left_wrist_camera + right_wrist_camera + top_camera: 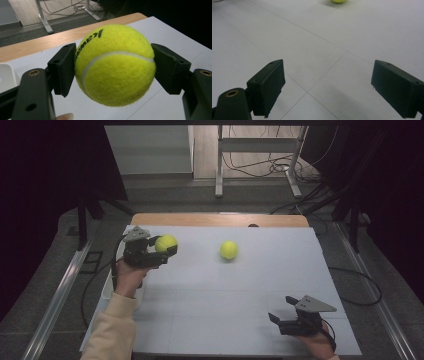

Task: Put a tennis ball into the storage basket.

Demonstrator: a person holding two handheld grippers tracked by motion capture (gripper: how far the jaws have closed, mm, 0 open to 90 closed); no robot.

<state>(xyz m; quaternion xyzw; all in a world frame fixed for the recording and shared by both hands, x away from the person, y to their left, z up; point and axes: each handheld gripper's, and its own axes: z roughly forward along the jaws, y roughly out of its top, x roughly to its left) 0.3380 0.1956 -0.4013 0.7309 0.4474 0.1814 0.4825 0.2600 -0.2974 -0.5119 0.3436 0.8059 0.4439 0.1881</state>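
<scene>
Clamping one tennis ball (114, 65) aloft, the left gripper (161, 251) is nearer the second ball (229, 250) than the open, empty right gripper (281, 314).

White table (240, 295) lies broadly open; one loose tennis ball (229, 250) sits mid-table.

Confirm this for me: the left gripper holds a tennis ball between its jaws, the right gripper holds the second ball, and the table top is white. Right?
Not quite. The right gripper holds nothing: the right gripper view shows its jaws apart with bare table top between them. The second tennis ball lies loose on the white top, as the high view shows. The left gripper does hold a tennis ball.
</scene>
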